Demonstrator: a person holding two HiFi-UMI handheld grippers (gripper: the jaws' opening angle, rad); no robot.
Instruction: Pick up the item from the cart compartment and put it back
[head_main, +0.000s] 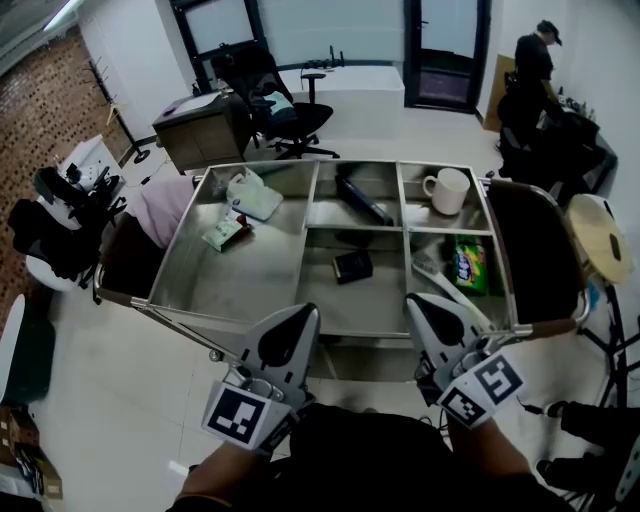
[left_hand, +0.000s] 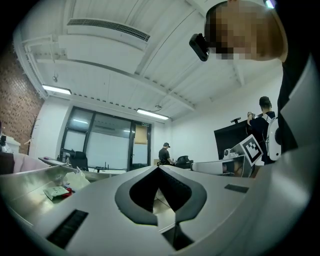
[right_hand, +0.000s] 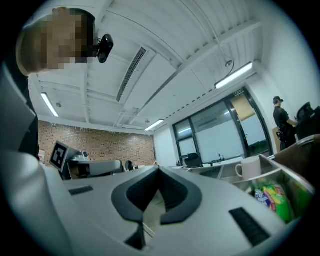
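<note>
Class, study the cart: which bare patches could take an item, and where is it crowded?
Widest bare floor: the left compartment, on the near side of the small packet. Some room around the black box in the middle compartment and beside the white mug. Crowded: the right near compartment, filled by the green snack bag.

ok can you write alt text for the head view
Looking steeply down, the grey hand-held left gripper and right gripper, fingers shut and empty, hover at the near edge of a steel compartmented cart. Its compartments hold a white handled mug, a green snack packet, a small black box, a long dark object and a white plastic bag.
</note>
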